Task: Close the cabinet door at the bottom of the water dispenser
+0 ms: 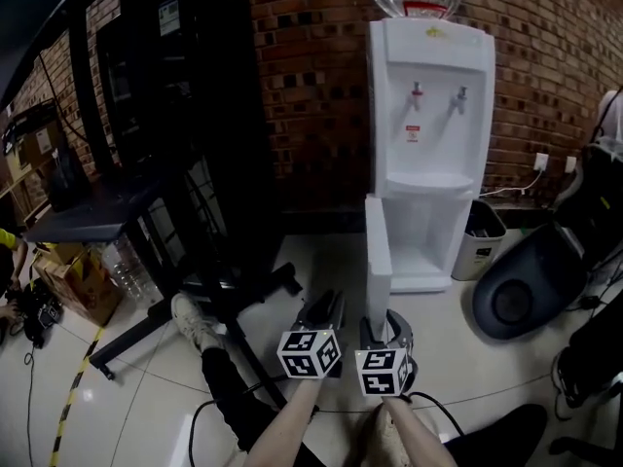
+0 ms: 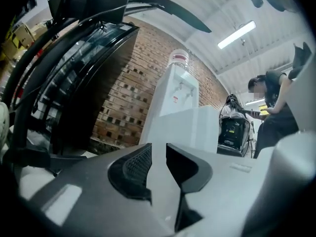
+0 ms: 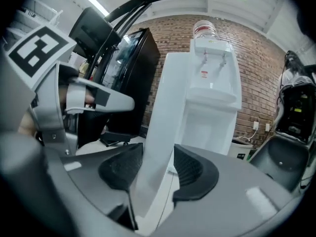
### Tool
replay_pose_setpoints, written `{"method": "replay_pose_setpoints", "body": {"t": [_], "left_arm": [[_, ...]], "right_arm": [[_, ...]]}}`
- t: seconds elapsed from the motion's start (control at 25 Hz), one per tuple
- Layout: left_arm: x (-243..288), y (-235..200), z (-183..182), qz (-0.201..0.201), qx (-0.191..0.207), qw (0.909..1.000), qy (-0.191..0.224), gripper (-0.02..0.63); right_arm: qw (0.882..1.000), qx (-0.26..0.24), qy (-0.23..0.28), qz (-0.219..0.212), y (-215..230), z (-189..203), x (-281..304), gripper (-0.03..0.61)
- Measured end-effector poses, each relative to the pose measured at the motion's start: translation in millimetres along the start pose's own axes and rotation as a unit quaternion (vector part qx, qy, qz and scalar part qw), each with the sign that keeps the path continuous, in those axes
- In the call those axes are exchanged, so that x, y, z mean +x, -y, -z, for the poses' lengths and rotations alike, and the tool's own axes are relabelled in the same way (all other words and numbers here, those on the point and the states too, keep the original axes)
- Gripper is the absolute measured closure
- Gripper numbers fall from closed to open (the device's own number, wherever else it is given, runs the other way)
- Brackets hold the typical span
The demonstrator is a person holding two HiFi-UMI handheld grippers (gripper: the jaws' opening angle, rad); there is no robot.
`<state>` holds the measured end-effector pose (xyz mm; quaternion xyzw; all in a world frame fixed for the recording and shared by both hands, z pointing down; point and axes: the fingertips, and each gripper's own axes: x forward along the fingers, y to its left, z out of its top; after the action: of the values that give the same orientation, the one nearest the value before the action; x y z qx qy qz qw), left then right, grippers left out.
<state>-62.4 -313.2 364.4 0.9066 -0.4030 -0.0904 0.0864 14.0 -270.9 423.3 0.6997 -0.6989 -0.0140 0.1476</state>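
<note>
Both sets of jaws stand apart: the right gripper [image 1: 387, 321] loosely straddles the free edge of the cabinet door [image 1: 378, 256], which is swung wide open from the water dispenser [image 1: 428, 144] base, and the left gripper [image 1: 326, 311] sits empty alongside, so the whole closing swing remains.

Nothing I can read right now: the small red label [image 1: 413, 132] on the water dispenser [image 1: 428, 178], upper middle, is too tiny.

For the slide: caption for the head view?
Left hand-held gripper and right hand-held gripper at the open cabinet door of the water dispenser.
</note>
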Motion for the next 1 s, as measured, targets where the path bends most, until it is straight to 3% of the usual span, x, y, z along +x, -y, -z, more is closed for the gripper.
{"method": "replay_pose_setpoints", "body": {"t": [0.32, 1.0], "left_arm": [[31.4, 54.7, 22.3, 0.046, 0.005, 0.9988, -0.011, 0.519], [79.5, 104.7, 43.1, 0.069, -0.004, 0.9974, -0.020, 0.522]], "right_arm": [[0.999, 0.018, -0.013, 0.029, 43.5, 14.4, -9.0, 0.387], [0.994, 0.046, -0.034, 0.094, 116.4, 33.5, -12.9, 0.393]]}}
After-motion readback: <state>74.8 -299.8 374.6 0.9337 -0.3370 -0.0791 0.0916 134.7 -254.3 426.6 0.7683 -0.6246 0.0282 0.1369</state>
